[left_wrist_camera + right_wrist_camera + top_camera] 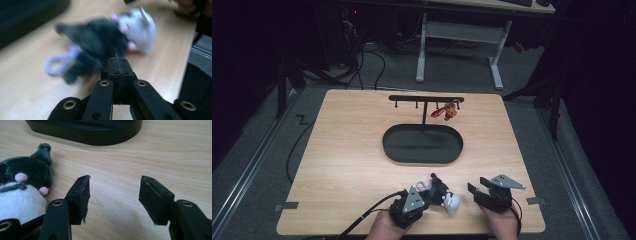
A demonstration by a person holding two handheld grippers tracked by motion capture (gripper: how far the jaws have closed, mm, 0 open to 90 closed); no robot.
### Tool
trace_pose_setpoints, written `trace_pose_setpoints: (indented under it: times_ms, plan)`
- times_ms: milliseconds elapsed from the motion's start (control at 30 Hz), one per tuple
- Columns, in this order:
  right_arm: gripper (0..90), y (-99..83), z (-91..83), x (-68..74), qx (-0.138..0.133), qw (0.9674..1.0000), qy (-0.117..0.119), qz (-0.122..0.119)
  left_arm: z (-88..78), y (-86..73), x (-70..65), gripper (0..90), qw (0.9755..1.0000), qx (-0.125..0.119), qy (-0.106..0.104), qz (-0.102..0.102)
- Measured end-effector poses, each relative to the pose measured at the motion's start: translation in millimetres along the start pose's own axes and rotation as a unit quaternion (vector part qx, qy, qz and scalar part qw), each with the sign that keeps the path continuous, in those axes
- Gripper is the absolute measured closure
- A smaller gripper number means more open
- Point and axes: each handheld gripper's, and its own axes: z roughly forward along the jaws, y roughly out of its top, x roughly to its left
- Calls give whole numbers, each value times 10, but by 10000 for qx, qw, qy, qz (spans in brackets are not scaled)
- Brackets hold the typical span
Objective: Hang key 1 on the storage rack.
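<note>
Small black-and-white plush toy keychain (443, 195) with a lilac clip lies on the wooden table (342, 165), near the front edge, well short of the black oval-based hanger stand (422, 144). Long axis runs roughly stand-to-edge, tilted right. Left gripper (432, 192), jaws pressed together and empty, sits just left of the toy and nearer; right gripper (475, 192), jaws spread and empty, just right.

Black left gripper (432, 192), right gripper (477, 192): grey triangular plates, brass-ringed holes, black cables.
</note>
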Motion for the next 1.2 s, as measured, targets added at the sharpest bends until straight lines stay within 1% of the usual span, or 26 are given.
trace_pose_setpoints:
  times_ms: [67,100,233,300,367,500,600,700,767,833,933,967,1033,1067,1133,1167,1200]
  plan:
    - [419,7,14,12,7,10000,12,-29,98,-13,-13,900,9998,149,-118,-50]
    - [420,12,14,21,17,10000,1,-20,139,-1,-16,900,9998,174,-110,-41]
    - [420,34,25,43,-11,10000,-16,-94,302,113,23,900,9997,251,30,-19]
    - [419,29,38,36,19,10000,-12,-57,372,183,55,900,9996,269,105,-1]
    - [419,20,46,15,37,10000,-4,-54,437,247,79,900,9995,292,137,-32]
    - [419,1,30,-29,13,10000,-25,-3,515,312,72,900,9993,337,171,47]
    - [419,-8,2,-43,-12,10000,-48,19,486,270,95,898,9993,323,165,21]
    - [418,-9,-15,-46,-32,10000,-62,4,369,179,172,849,9995,261,165,-79]
    - [419,-8,-17,-49,-38,10000,-73,13,244,112,253,819,9994,187,244,-133]
    - [418,-8,-14,-50,-33,10000,-84,12,78,44,371,775,9991,109,398,-135]
    - [419,-11,-10,-48,-5,9999,-108,32,-216,-68,618,714,9971,55,741,-144]
    - [418,-13,-8,-47,3,9999,-124,36,-317,-108,712,688,9960,60,882,-157]
    - [419,-16,0,-49,21,9999,-125,32,-515,-192,887,620,9928,76,1184,-175]
    - [419,-15,3,-49,32,9999,-132,22,-604,-237,966,586,9914,89,1295,-186]
    - [418,-7,6,-50,51,9998,-169,-48,-758,-346,1082,512,9872,65,1584,-153]
    - [426,-5,7,-50,70,9998,-196,-71,-812,-418,1131,472,9853,1,1697,-188]
    - [434,-6,9,-53,79,9997,-221,-114,-855,-495,1182,443,9839,-36,1766,-266]
